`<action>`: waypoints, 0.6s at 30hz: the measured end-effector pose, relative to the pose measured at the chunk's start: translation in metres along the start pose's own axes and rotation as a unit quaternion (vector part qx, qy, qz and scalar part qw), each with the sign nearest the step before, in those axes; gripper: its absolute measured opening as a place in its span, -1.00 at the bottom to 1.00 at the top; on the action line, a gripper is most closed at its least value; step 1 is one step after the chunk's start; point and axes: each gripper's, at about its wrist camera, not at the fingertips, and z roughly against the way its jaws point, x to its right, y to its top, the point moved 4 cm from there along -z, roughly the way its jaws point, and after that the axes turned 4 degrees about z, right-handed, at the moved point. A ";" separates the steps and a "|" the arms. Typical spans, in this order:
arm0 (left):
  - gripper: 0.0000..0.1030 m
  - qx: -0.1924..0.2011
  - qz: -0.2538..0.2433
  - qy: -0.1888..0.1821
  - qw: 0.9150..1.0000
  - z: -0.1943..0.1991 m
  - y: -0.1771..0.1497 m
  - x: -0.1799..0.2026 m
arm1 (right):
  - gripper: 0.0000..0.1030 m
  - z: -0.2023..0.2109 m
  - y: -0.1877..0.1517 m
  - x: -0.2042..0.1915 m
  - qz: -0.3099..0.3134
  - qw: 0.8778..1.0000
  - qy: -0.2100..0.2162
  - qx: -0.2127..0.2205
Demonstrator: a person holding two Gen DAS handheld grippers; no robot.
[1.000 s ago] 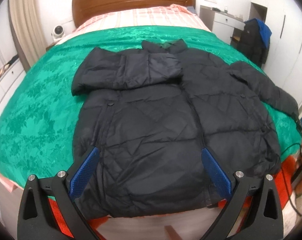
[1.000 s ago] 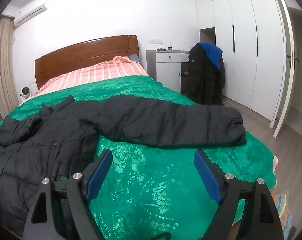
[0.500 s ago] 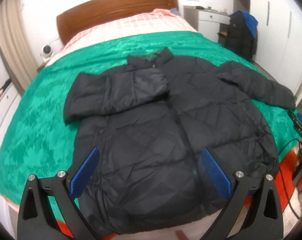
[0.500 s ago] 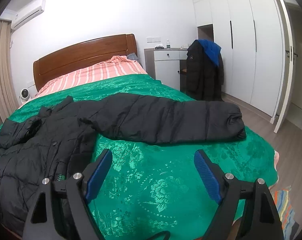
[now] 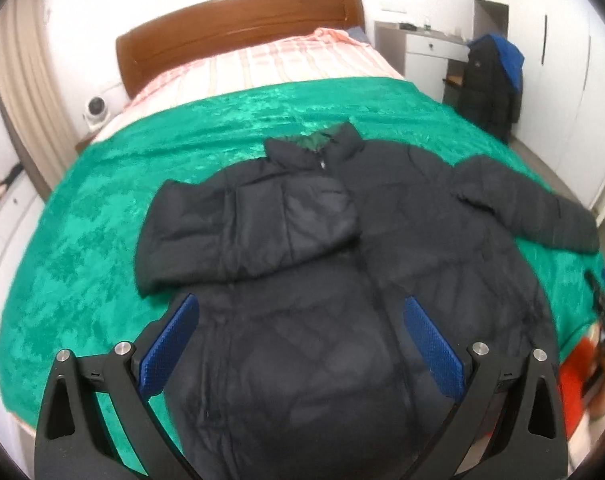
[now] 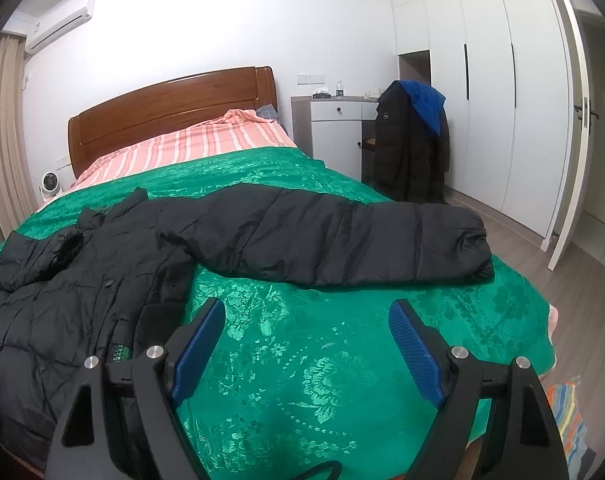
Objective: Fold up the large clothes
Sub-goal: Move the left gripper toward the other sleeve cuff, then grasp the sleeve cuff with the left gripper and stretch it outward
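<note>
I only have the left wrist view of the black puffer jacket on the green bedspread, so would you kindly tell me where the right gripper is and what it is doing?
Observer: The right gripper hangs open above bare green bedspread, holding nothing.
Operator: Thank you. How does the outstretched sleeve lie from there?
Observer: The outstretched sleeve of the black puffer jacket lies flat beyond the right gripper's fingertips, its cuff pointing toward the white wardrobe doors.
Operator: Is anything resting on that sleeve?
Observer: Nothing lies on it; only quilted fabric shows along its length.
</note>
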 end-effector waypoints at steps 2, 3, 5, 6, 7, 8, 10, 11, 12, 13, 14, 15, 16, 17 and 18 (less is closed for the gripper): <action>0.99 -0.020 -0.029 -0.006 0.999 -0.022 0.010 0.007 | 0.62 -0.001 0.000 -0.001 0.001 1.000 -0.001 -0.001; 0.99 -0.031 -0.059 -0.003 0.998 -0.038 0.013 0.016 | 0.62 -0.002 0.000 -0.001 0.002 1.000 -0.001 -0.001; 0.99 -0.043 -0.122 0.006 0.992 -0.069 0.017 0.037 | 0.62 -0.003 0.000 -0.001 0.005 1.000 -0.002 -0.003; 0.99 -0.043 -0.152 0.015 0.987 -0.087 0.018 0.049 | 0.62 -0.003 0.000 -0.002 0.007 1.000 -0.002 -0.004; 0.99 -0.042 -0.180 0.028 0.982 -0.107 0.020 0.060 | 0.62 -0.003 0.000 -0.002 0.008 1.000 -0.003 -0.005; 0.99 -0.041 -0.195 0.040 0.979 -0.122 0.022 0.067 | 0.62 -0.004 0.000 -0.003 0.009 1.000 -0.003 -0.005; 0.99 -0.043 -0.220 0.067 0.972 -0.160 0.026 0.078 | 0.62 -0.004 -0.001 -0.004 0.012 1.000 -0.003 -0.006; 0.99 -0.048 -0.226 0.079 0.970 -0.181 0.027 0.081 | 0.62 -0.004 -0.001 -0.004 0.013 1.000 -0.004 -0.007; 0.98 -0.052 -0.227 0.085 0.969 -0.193 0.029 0.080 | 0.62 -0.005 -0.002 -0.004 0.015 1.000 -0.004 -0.008; 0.98 -0.059 -0.221 0.090 0.969 -0.208 0.029 0.078 | 0.62 -0.006 -0.002 -0.004 0.016 1.000 -0.003 -0.010; 0.92 -0.066 -0.206 0.086 0.973 -0.222 0.030 0.073 | 0.62 -0.007 -0.002 -0.004 0.017 1.000 -0.003 -0.012; 0.43 -0.067 -0.190 0.069 0.977 -0.227 0.031 0.070 | 0.62 -0.008 -0.003 -0.004 0.018 1.000 -0.003 -0.015; 0.11 -0.068 -0.175 0.039 0.982 -0.229 0.031 0.066 | 0.62 -0.009 -0.003 -0.004 0.019 1.000 -0.004 -0.017; -0.60 -0.060 -0.163 0.020 0.985 -0.227 0.033 0.063 | 0.62 -0.010 -0.003 -0.005 0.019 1.000 -0.004 -0.018; -0.72 -0.043 -0.152 0.015 0.987 -0.219 0.038 0.059 | 0.62 -0.012 -0.003 -0.005 0.020 1.000 -0.005 -0.021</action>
